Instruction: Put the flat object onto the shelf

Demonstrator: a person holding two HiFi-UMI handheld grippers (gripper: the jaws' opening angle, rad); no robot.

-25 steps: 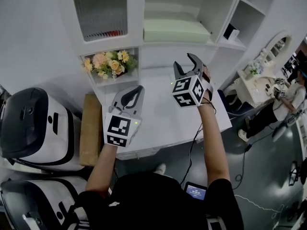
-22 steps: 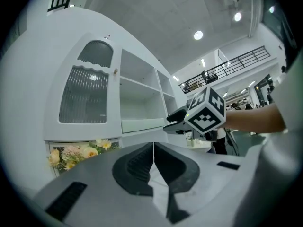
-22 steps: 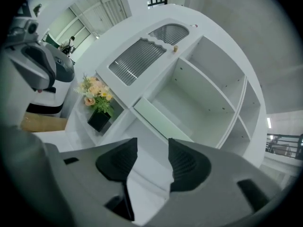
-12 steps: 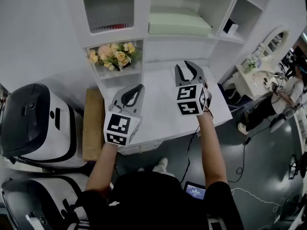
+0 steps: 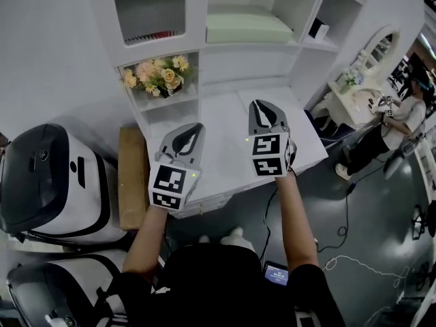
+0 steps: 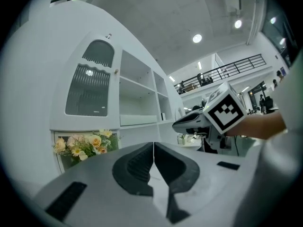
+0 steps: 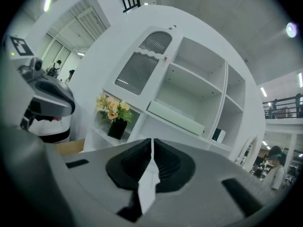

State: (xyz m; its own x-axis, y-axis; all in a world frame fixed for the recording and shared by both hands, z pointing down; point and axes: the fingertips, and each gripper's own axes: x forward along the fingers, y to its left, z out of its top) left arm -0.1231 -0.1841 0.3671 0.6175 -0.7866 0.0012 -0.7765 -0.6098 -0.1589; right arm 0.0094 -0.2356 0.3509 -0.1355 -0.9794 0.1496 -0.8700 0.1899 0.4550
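The white shelf unit (image 5: pixel 195 19) fills the far side of the scene, and everything else is placed from it. At the left of its foot stand rounded white-and-black machines (image 5: pixel 48 182). The white worktop (image 5: pixel 225 125) juts out from its base toward the person.

The flat object (image 5: pixel 248 28), a long pale green slab, lies in the unit's wide central compartment, with its long front edge near the lip. Judged from that, the placing looks done.

The slab looks light and fairly stiff, perhaps padded, with softly rounded edges and a smooth face that could slip. It is broad, so a pinch at one end would probably let it swing or droop. The better hold seems to be on the long front edge, one gripper toward each end, fingers above and below the thin side, squeezing moderately.

Both grippers hover over the worktop before the unit's base, well apart from the slab. The left gripper (image 5: pixel 199 126) has its fingers pressed together with nothing between them. The right gripper (image 5: pixel 261 103) has just been closing its fingers, which now meet at the tips, also on nothing.

A bunch of flowers (image 5: pixel 155 77) sits in the unit's small lower-left niche.
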